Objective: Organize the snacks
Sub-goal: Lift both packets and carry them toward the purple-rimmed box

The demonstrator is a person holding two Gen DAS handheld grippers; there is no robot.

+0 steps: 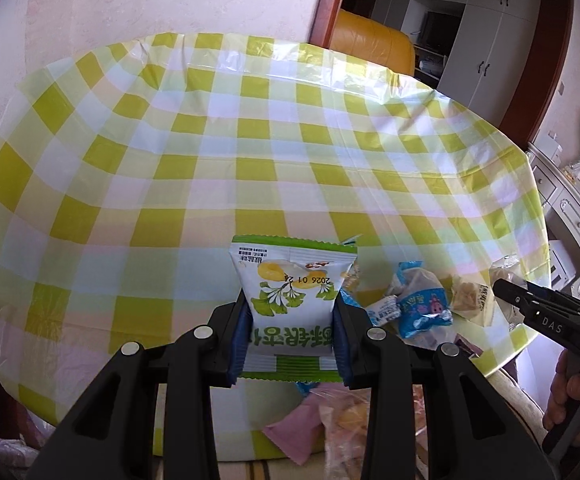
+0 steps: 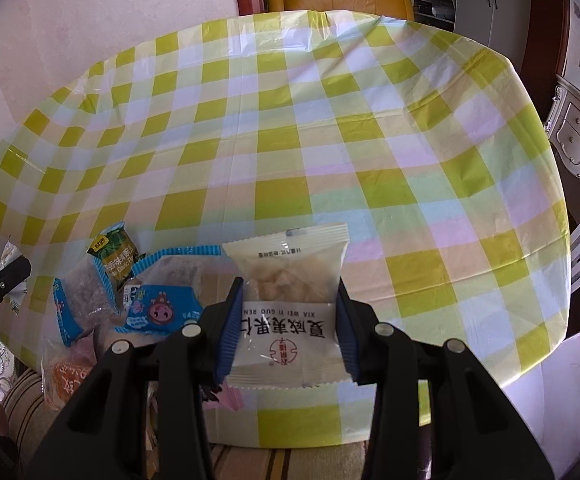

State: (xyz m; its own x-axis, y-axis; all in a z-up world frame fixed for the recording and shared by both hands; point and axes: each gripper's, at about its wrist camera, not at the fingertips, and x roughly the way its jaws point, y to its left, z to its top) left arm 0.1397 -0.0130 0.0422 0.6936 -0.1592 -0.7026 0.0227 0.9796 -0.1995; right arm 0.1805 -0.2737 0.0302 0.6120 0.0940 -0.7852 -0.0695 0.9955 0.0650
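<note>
Left wrist: left gripper (image 1: 290,332) tilts down, clamping green-white snack packet (image 1: 290,284).

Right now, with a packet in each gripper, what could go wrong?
1. The left gripper pinches only the lower half of the green packet; the puffy bag could slip out.
2. The right gripper holds the white packet the same way.
3. The pile sits near the table edge, so a low pass could knock pieces off.
</note>
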